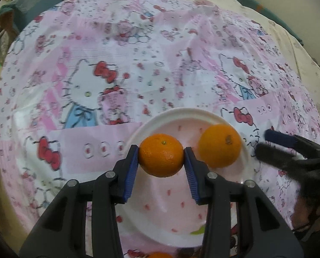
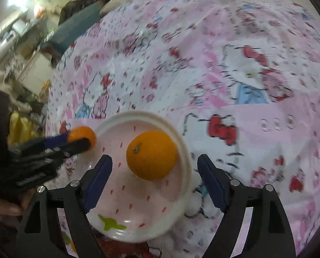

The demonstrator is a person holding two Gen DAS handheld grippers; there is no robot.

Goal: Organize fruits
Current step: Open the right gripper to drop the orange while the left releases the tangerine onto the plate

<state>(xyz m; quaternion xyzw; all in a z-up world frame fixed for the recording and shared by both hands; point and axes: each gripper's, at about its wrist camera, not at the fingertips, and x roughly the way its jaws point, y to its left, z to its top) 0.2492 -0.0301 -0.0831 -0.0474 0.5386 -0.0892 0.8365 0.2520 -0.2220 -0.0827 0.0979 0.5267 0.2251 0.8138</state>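
Citrus of this size looks light, firm and round, with a pebbled rind that gives fair grip, so it is best clamped across the widest part. The left gripper holds one orange that way, its jaws closed on the sides, over the plate. A second orange, smooth and bright, rests at the plate's 1 o'clock. The right gripper hangs behind it, jaws wide and empty.

No readable text, printed lettering on pink tablecloth too blurred to read
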